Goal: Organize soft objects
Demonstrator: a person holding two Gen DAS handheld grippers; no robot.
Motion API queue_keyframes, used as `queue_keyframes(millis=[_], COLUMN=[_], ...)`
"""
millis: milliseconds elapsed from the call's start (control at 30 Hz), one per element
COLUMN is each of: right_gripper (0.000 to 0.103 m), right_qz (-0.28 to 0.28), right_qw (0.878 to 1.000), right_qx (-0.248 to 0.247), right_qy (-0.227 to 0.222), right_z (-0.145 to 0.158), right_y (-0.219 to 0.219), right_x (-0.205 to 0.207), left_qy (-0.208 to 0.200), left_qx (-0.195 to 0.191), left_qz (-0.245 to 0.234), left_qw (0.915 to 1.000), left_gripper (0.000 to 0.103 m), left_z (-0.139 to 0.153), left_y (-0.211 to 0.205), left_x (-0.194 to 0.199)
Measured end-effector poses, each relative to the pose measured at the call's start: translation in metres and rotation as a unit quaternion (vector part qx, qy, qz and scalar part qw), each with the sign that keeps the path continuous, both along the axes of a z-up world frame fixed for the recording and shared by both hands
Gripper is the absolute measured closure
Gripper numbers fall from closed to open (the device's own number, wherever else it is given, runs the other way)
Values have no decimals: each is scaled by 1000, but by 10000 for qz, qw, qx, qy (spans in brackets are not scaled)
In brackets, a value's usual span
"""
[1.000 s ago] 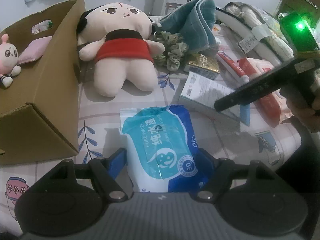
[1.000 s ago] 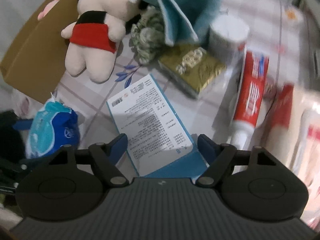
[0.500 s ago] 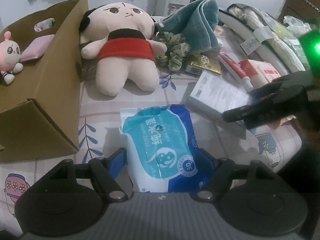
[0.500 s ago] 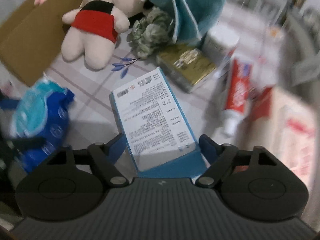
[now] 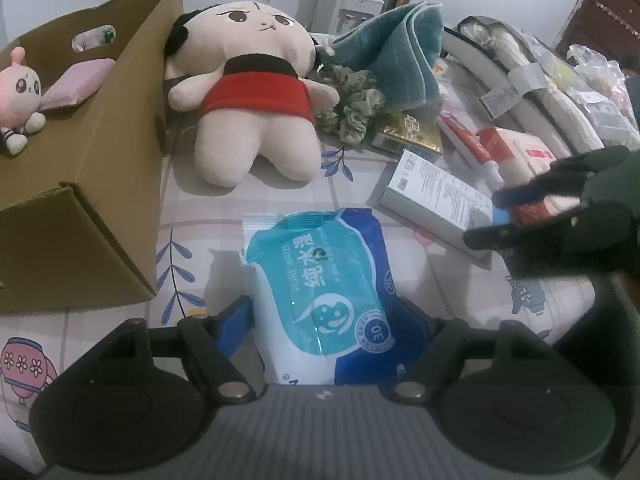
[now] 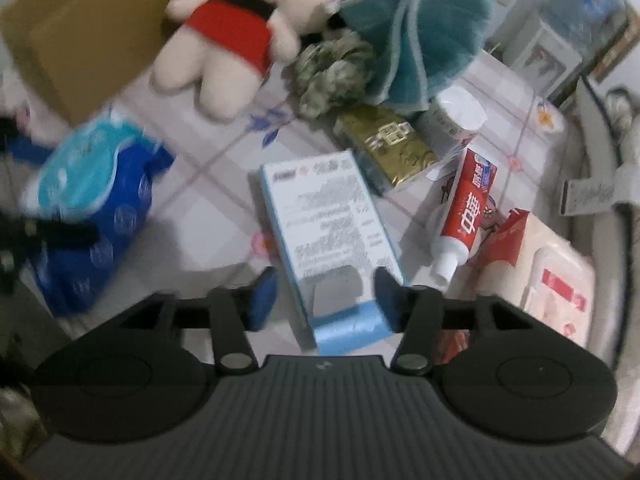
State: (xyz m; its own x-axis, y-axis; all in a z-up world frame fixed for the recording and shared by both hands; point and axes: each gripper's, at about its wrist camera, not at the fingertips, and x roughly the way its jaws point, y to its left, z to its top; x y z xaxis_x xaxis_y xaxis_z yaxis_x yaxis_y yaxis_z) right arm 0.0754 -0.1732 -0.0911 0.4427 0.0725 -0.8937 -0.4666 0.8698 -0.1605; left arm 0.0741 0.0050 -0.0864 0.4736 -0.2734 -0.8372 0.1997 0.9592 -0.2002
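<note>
Glossy plastic wipes pack [image 5: 332,288], matt brown cardboard box [image 5: 92,184], fuzzy cloth doll [image 5: 256,92], ribbed teal towel [image 5: 396,52].

Blue-and-teal wipes pack [image 5: 328,292], red-skirted cream doll [image 5: 252,92], teal towel [image 5: 396,52], brown box [image 5: 100,184].

Reads "PURE WATER", "纯水湿" and "30" on the blue wipes pack [image 5: 336,292]. Shows "中华" on the red toothpaste tube [image 6: 466,212].

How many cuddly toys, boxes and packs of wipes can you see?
Cuddly toys: 2, the big doll and the pink bunny.
Boxes: 3, the cardboard box, the white box and the gold box.
Packs of wipes: 2, blue pack and red pack.
Total: 7
</note>
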Motion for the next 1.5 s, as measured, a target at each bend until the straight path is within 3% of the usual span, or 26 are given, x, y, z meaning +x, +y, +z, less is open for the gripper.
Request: queue_keyframes(millis=[33,100,300,333,400,467,500,700,767,833,933,1033,1100,1167,1433,1500], right_gripper=[27,22,17,7,6,10,24,26,26,26,26,25,26,25,25,25], right_qz=[-28,61,866,903,845,527,342,-458,-764,-1156,-1652,-2314,-2553,-2702,-2932,-3024], right_qw=[9999,9996,9946,9940,9950,9985,9994,9957,9838,9599,9011,8350,8176,8157,8445,8357], right_qx=[143,270,-559,-594,-491,-137,13,767,1527,2385,3649,4403,4585,4603,4166,4286], right_qy=[0,-42,-87,-187,-193,56,99,252,536,918,1662,2354,2370,2231,1655,1630], right_z=[2,4,-28,-32,-34,-34,-32,-27,-23,-24,-34,-57,-63,-59,-43,-45], right_y=[-3,-5,19,20,17,8,2,-23,-35,-50,-70,-88,-99,-105,-119,-125], right_x=[4,9,2,3,8,18,21,21,19,15,7,-3,-9,-15,-35,-40], left_qy=[7,10,37,35,37,39,48,54,48,48,56,77,87,93,101,102], left_qx=[-16,-41,-122,-122,-116,-115,-117,-125,-108,-86,-65,-65,-59,-30,-9,-4], left_qz=[4,1,5,2,-6,-10,-10,1,-2,-9,-14,-9,-7,-15,-27,-29], left_qw=[10000,10000,9999,9999,9999,9999,9999,9999,9999,10000,10000,9999,9999,10000,9999,9999], left_gripper=[26,26,25,25,25,25,25,25,25,25,25,25,24,24,24,24], left_z=[0,0,-1,-1,-1,-1,-1,-2,-2,-2,-2,-2,-2,-2,-3,-3], left_y=[1,1,3,3,3,3,3,3,2,2,1,1,1,0,0,0], left_x=[0,0,1,1,1,1,1,1,1,1,2,2,3,3,3,4])
